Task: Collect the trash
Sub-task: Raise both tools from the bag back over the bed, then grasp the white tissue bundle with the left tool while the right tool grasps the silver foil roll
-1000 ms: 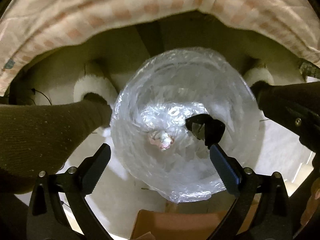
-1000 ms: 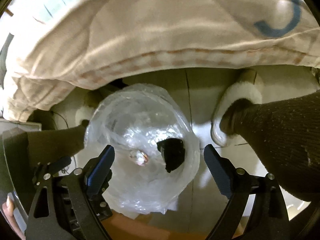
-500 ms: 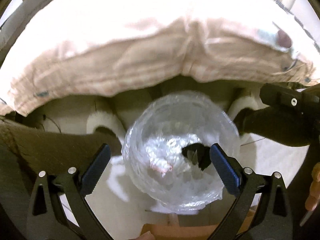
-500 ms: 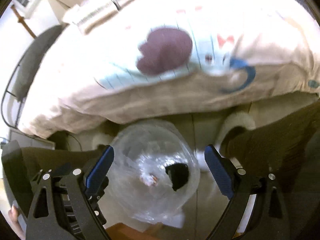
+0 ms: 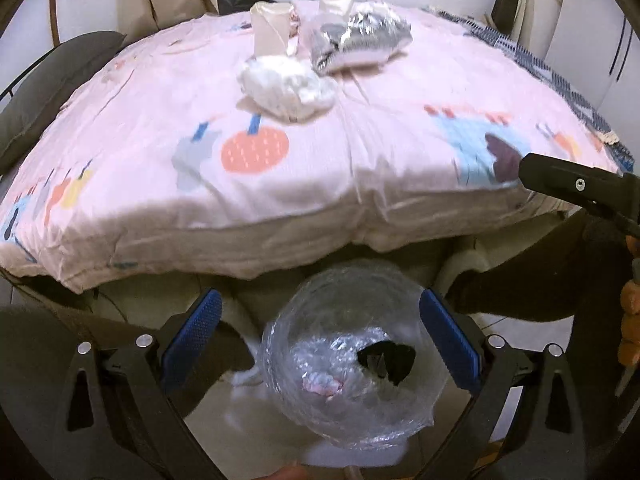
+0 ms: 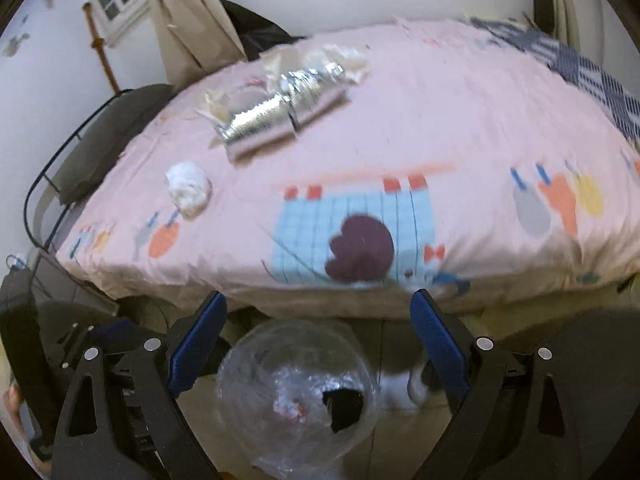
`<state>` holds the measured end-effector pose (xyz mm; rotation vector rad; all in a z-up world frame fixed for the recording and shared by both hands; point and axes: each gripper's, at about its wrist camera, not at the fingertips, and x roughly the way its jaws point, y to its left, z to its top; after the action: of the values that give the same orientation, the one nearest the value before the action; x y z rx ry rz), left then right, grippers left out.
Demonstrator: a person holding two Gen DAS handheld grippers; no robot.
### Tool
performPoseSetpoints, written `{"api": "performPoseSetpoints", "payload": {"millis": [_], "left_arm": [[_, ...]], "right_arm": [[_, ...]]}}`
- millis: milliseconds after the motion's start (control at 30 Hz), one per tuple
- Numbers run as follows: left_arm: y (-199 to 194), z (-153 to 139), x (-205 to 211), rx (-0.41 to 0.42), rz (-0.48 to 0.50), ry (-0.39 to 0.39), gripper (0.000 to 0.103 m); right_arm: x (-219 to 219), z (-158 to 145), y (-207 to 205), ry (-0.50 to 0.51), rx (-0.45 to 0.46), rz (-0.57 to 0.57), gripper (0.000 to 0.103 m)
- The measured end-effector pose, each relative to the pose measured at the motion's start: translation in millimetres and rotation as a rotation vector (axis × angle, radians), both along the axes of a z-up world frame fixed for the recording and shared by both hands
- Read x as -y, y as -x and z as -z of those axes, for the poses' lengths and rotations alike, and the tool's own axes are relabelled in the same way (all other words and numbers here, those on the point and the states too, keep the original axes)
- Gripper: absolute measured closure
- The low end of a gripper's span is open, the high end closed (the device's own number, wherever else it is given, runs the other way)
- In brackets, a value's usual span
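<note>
A clear plastic bag-lined bin stands on the floor below the bed; it also shows in the right wrist view. Inside lie a black scrap and a pinkish crumpled scrap. On the pink bedspread lie a white crumpled wad, a silvery foil wrapper and cream packaging. The wad and foil wrapper show in the right wrist view too. My left gripper is open and empty above the bin. My right gripper is open and empty above the bin.
The person's legs in dark trousers and white slippers stand beside the bin. A dark chair sits left of the bed. A blue patterned blanket covers the bed's far right. Curtains hang behind.
Both grippers have risen and tilted up from the bin; the bed top with its trash has come into view. Both stay open and empty.
</note>
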<state>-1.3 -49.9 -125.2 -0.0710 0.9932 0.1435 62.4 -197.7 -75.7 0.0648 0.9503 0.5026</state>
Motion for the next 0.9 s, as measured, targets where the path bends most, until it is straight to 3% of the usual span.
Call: {"api": "performPoseSetpoints", "payload": {"millis": [367,900], "left_arm": [[-30.7,-20.9,-26.4,0.061,0.063,0.014,0.006],[-89.0,-21.3,-46.9,0.063,0.159,-0.024,0.006]], "right_arm": [[-23.3,-18.1,-26.6,-0.004,0.067,-0.081,0.014],[-69.5,-5.1,-91.2,0.047,0.055,-0.143,0.014]]}}
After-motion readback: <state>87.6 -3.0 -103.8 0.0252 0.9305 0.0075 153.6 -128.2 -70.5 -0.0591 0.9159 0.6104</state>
